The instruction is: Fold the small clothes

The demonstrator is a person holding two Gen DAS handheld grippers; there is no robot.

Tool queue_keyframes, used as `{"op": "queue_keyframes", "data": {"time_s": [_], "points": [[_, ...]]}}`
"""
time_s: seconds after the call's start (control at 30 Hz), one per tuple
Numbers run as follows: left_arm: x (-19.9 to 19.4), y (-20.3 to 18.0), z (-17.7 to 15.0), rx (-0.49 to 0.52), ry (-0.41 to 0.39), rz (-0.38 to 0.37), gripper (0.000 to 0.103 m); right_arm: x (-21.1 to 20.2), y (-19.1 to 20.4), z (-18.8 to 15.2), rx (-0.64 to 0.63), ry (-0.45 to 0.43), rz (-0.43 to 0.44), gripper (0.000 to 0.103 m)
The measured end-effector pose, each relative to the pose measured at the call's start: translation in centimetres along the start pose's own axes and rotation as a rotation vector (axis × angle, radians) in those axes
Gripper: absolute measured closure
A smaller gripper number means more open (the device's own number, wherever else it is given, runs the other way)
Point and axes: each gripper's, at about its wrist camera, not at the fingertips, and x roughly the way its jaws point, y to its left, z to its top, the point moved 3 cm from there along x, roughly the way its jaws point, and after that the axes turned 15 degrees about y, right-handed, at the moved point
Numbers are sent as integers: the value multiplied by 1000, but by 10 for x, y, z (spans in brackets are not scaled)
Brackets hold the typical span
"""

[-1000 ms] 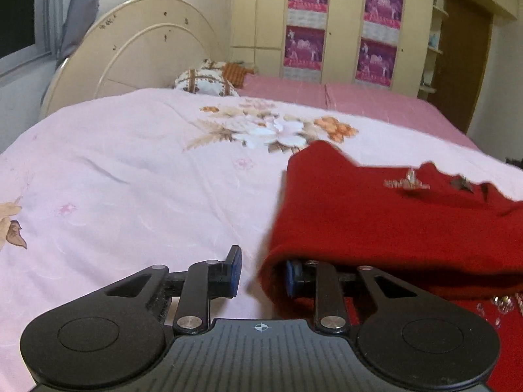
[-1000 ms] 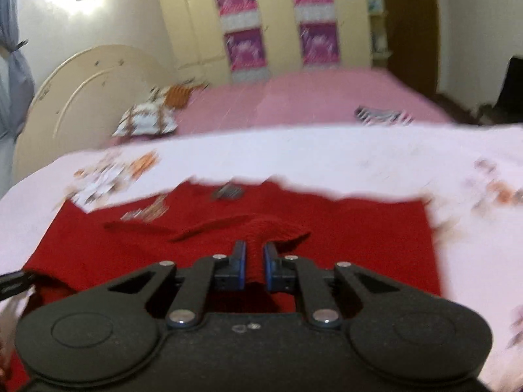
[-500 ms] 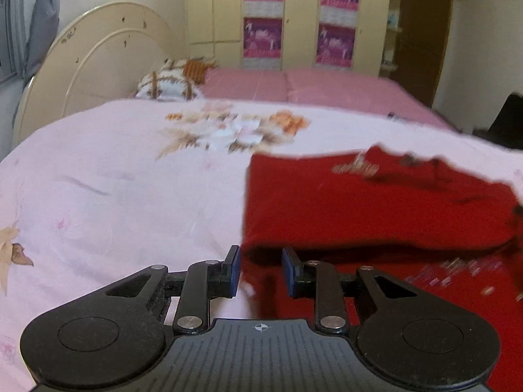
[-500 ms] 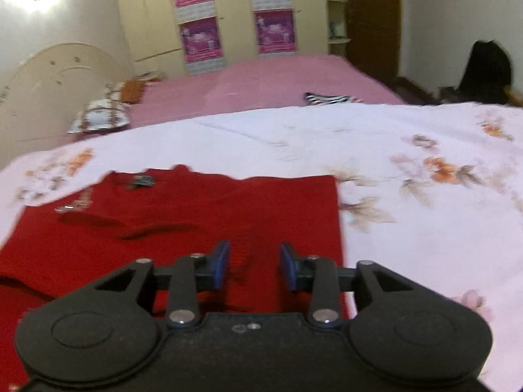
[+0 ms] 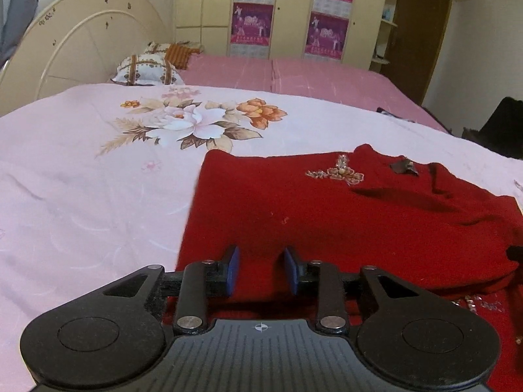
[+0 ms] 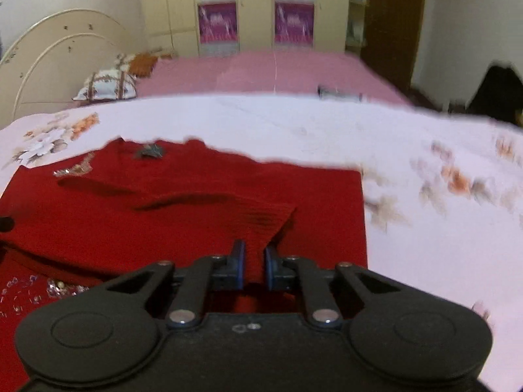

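Red knit sweater with beaded trim lies folded over on the pale pink floral bedsheet, toward its right side in my left view. My left gripper hangs over the sweater's near-left edge, jaws opening, nothing pinched between the blue pads. My right gripper is closing, a raised ribbed fold of the sweater between its pads; contact unclear through blur.

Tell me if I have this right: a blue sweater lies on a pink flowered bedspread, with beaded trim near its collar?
Not quite. The sweater is red, not blue, as the left wrist view shows plainly. The rest holds: it lies on the pink flowered bedspread, with beaded trim near its collar.
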Motion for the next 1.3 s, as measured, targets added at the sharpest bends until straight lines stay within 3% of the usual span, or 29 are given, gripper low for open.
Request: {"op": "queue_keyframes", "data": {"time_s": [0.07,0.1,0.17,0.2,0.23,0.37,0.43,0.47,0.5,0.57,0.67,0.83,0.97,1.03,1.17,1.3], "points": [[-10,-2,5,-1,-31,-11,71,-2,1,1,-18,8,3,76],[-14,-4,8,7,-57,-4,71,-7,0,3,-4,-3,0,64],[-13,-6,17,19,-68,-1,62,-24,-2,7,43,-95,7,64],[-9,-8,22,13,-60,2,47,-30,0,9,43,-127,20,67],[-4,-9,26,2,-57,7,39,-32,3,14,34,-144,29,70],[27,-6,31,-21,13,38,39,-10,26,28,-34,-111,31,77],[29,-6,27,2,-15,51,33,10,33,26,-75,-64,-18,79],[29,-6,27,7,-14,51,33,21,33,24,-92,-33,-47,79],[27,-5,27,-2,-5,48,33,23,31,22,-95,-68,-47,80],[19,-3,25,-28,9,47,33,23,25,26,-62,-53,-31,80],[-4,-8,11,-7,-25,33,33,9,23,25,-27,-50,-26,77],[-37,-34,-28,81,-44,-23,33,-25,52,-4,-85,-84,93,76],[-39,-52,-61,92,29,-43,33,-40,87,-39,-145,-57,161,77],[-35,-54,-73,80,58,-26,33,-43,103,-55,-183,-46,170,77],[-35,-60,-85,113,30,28,33,-40,121,-75,-216,-8,172,76],[-38,-59,-86,114,34,35,32,-29,116,-84,-257,-4,100,75]]}}
